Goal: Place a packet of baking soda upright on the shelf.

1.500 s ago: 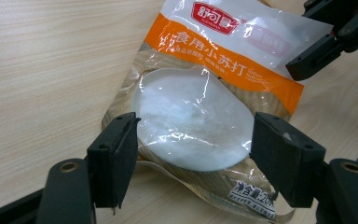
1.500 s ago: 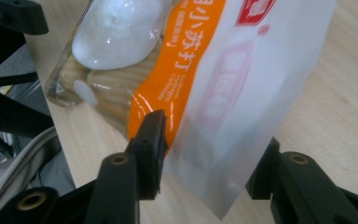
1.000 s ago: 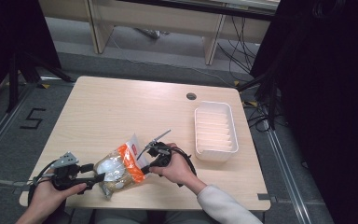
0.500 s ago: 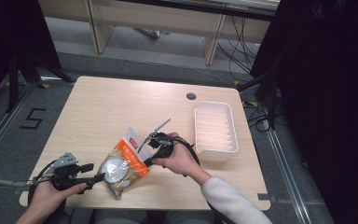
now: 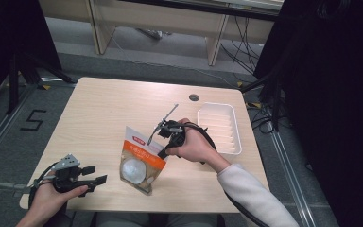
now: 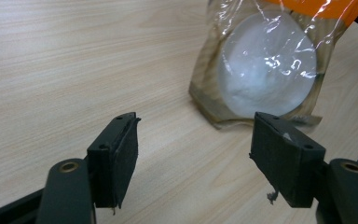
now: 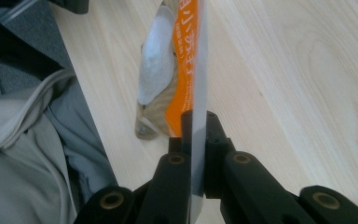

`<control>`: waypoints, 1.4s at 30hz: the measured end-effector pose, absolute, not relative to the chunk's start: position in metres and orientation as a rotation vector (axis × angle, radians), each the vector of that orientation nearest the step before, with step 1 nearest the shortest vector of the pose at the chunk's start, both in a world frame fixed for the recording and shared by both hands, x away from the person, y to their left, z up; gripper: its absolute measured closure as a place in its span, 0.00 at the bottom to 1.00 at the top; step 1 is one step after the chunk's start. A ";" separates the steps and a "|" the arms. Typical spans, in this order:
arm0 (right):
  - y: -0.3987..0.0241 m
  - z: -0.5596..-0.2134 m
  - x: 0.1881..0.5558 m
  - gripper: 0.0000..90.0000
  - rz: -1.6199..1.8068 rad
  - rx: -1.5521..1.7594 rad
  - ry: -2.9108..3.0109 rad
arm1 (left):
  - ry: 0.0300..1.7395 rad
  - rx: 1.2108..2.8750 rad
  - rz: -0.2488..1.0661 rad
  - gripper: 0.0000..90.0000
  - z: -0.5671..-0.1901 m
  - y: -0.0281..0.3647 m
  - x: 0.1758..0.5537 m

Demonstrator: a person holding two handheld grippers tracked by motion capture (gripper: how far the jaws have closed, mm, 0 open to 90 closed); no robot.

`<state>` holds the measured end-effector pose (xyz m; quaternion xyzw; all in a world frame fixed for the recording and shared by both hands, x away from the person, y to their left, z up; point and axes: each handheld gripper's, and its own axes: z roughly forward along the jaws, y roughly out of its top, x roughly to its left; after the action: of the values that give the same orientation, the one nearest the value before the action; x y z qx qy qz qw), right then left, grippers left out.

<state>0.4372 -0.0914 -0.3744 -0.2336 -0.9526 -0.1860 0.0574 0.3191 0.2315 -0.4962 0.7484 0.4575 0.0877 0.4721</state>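
Clear crinkly plastic with an orange-and-white header: the snack bag (image 5: 139,161) stood tilted near the front edge of the tabletop (image 5: 113,109), its bottom corner on the wood and its top lifted. The right tongs (image 5: 162,152) were clamped shut on the bag's upper right edge; the right gripper view showed the flat seal pinched between the jaws (image 7: 196,140), with the round white contents hanging below. The left tongs (image 5: 99,179) sat near the front left corner, jaws wide apart and holding nothing, close to the bag (image 6: 261,65) but not touching it. A white ribbed tray (image 5: 218,127) lay empty just past the right hand, near the right edge.

Risks, judged from this: the grip was only on thin slick film at one edge, so the weight of the contents could pull the seal out of the jaws and the bag would flop down. Held off-centre, it could swing or twist on any lift. How deep the film sat in the jaws was hard to tell, probably shallow. If the left tongs closed on the bulge, they might crush whatever was inside.
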 end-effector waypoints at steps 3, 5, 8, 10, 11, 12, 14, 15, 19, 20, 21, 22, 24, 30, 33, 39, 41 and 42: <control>-0.098 -0.366 0.438 1.00 -0.538 -0.698 -2.903 | 1.129 1.835 0.213 0.35 -0.496 0.232 0.319; -0.099 -0.365 0.438 1.00 -0.528 -0.704 -2.906 | 1.123 1.837 0.213 0.35 -0.496 0.232 0.319; -0.106 -0.357 0.438 1.00 -0.465 -0.693 -2.914 | 1.131 1.835 0.208 0.35 -0.496 0.232 0.319; -0.107 -0.356 0.438 1.00 -0.464 -0.678 -2.916 | 1.126 1.831 0.211 0.35 -0.496 0.231 0.319; -0.109 -0.352 0.438 1.00 -0.427 -0.644 -2.936 | 1.131 1.830 0.208 0.35 -0.496 0.231 0.319; -0.109 -0.352 0.438 1.00 -0.427 -0.644 -2.936 | 1.131 1.830 0.208 0.35 -0.496 0.231 0.319; -0.111 -0.348 0.438 1.00 -0.407 -0.614 -2.955 | 1.131 1.834 0.206 0.35 -0.496 0.232 0.319; -0.112 -0.346 0.438 1.00 -0.400 -0.576 -2.966 | 1.129 1.835 0.209 0.35 -0.496 0.232 0.319; -0.112 -0.339 0.433 1.00 -0.373 -0.447 -2.986 | 1.131 1.833 0.203 0.35 -0.497 0.232 0.319; -0.112 -0.335 0.431 1.00 -0.350 -0.409 -3.018 | 1.130 1.834 0.203 0.35 -0.497 0.232 0.320; -0.112 -0.335 0.431 1.00 -0.365 -0.370 -3.022 | 1.130 1.834 0.203 0.35 -0.497 0.232 0.320; -0.112 -0.335 0.431 1.00 -0.365 -0.370 -3.022 | 1.130 1.833 0.203 0.35 -0.497 0.232 0.319; -0.114 -0.331 0.431 1.00 -0.371 -0.362 -3.020 | 1.130 1.833 0.203 0.35 -0.497 0.232 0.319; -0.118 -0.326 0.429 1.00 -0.348 -0.371 -2.991 | 1.134 1.828 0.199 0.35 -0.497 0.231 0.320; -0.118 -0.323 0.428 1.00 -0.352 -0.358 -3.002 | 1.134 1.829 0.200 0.35 -0.497 0.231 0.320; -0.121 -0.312 0.428 1.00 -0.349 -0.322 -3.008 | 1.132 1.830 0.199 0.35 -0.497 0.231 0.319; -0.122 -0.311 0.427 1.00 -0.360 -0.339 -3.010 | 1.132 1.830 0.199 0.35 -0.497 0.231 0.319; -0.125 -0.308 0.426 1.00 -0.369 -0.338 -3.028 | 1.134 1.829 0.197 0.35 -0.497 0.231 0.320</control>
<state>0.4262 -0.1247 -0.3076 -0.1101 -0.9860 -0.1200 0.0362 0.3196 0.2310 -0.4973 0.7466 0.4628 0.0804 0.4711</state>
